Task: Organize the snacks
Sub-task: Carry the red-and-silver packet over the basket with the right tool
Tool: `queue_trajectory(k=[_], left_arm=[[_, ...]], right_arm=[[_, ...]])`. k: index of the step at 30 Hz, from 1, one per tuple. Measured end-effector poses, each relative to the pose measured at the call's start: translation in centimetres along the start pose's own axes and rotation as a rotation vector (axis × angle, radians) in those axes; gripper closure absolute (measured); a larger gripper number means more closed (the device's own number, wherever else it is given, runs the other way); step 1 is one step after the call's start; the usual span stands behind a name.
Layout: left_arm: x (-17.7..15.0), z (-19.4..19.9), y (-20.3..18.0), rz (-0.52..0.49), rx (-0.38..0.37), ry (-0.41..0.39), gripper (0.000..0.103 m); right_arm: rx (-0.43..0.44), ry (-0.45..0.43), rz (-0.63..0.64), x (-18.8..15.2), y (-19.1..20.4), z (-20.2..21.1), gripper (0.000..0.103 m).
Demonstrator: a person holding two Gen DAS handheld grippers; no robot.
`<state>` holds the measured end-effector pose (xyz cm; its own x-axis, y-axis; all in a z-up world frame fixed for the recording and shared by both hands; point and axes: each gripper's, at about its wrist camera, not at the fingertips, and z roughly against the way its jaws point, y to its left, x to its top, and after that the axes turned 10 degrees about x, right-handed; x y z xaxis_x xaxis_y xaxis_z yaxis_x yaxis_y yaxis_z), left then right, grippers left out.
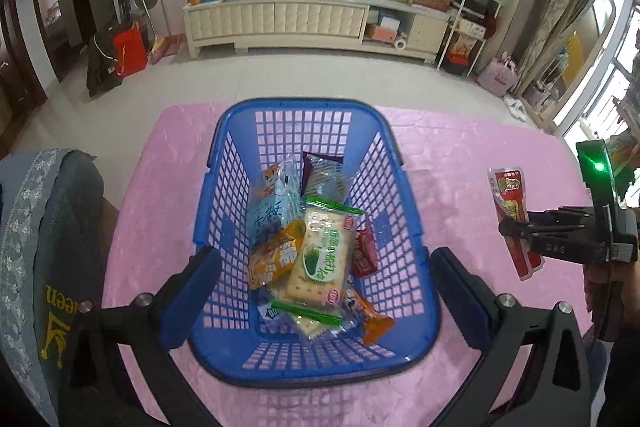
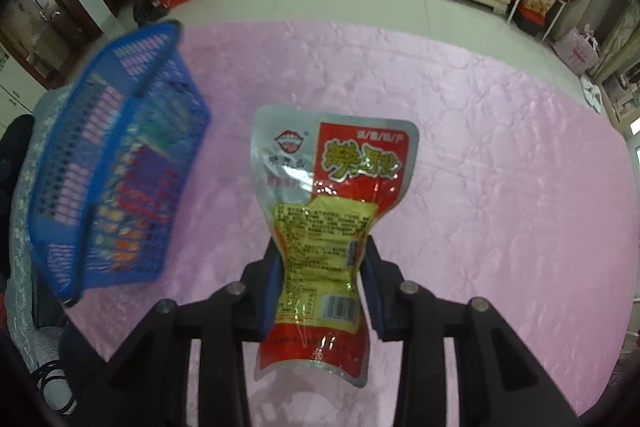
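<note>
A blue plastic basket (image 1: 224,155) stands on the pink tablecloth (image 1: 160,195) and holds several snack packets, with a green-and-white cracker pack (image 1: 320,259) on top. My left gripper (image 1: 324,267) is open, its fingers on either side of the basket's near end. My right gripper (image 2: 322,287) is shut on a red, silver and yellow snack pouch (image 2: 332,187) and holds it above the cloth, to the right of the basket (image 2: 100,187). In the left wrist view the right gripper (image 1: 516,233) and the pouch (image 1: 508,195) show at the right edge.
The pink tablecloth (image 2: 480,147) covers the table; its far edge meets a tiled floor. A chair back with grey cloth (image 1: 36,247) stands at the table's left. A cream TV cabinet (image 1: 312,15) lines the far wall.
</note>
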<state>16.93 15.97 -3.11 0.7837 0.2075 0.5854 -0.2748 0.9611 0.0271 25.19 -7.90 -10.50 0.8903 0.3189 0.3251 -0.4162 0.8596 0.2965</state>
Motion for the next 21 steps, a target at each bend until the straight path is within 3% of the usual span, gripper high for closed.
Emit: queue_trajectory(k=[10, 21], left_arm=[[-1.2, 4.9, 1.7, -0.008, -0.019, -0.081, 0.000], [-2.2, 6.7, 5.2, -0.007, -0.005, -0.123, 0.000]], right_arm=[[0.025, -0.112, 0.089, -1.3, 5.1, 6.3, 0.062], [0.089, -0.178, 0.217, -0.6, 12.1, 8.2, 0.062]])
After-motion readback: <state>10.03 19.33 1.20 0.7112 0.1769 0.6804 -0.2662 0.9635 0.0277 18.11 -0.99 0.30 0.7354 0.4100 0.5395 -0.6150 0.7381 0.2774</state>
